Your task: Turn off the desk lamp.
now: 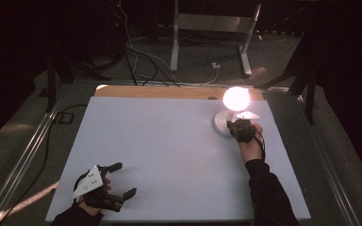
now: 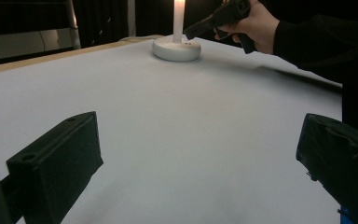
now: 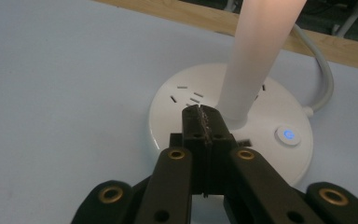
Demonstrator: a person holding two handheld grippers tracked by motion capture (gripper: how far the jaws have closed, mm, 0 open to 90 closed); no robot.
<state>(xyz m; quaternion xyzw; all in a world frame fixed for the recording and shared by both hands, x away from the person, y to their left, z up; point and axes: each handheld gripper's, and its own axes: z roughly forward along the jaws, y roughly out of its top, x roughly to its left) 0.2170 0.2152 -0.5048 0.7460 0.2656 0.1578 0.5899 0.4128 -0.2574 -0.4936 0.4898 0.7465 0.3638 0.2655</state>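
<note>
A white table lamp with a round base (image 1: 222, 123) and a glowing globe (image 1: 236, 98) stands at the table's far right. Its lit stem (image 3: 256, 60) rises from the base (image 3: 177, 107), and a button with a blue light (image 3: 288, 135) sits on the base. My right gripper (image 3: 203, 116) is shut with nothing between its jaws, its tips over the base just in front of the stem; in the high view it (image 1: 238, 126) is beside the lamp. My left gripper (image 1: 125, 179) rests open at the near left, jaws wide apart over bare table (image 2: 200, 154).
The white tabletop (image 1: 169, 150) has a wooden strip (image 1: 160, 92) along its far edge. A white cord (image 3: 324, 74) leaves the lamp base toward the back. Beyond the table are floor cables (image 1: 136, 61) and a grey desk frame (image 1: 212, 28).
</note>
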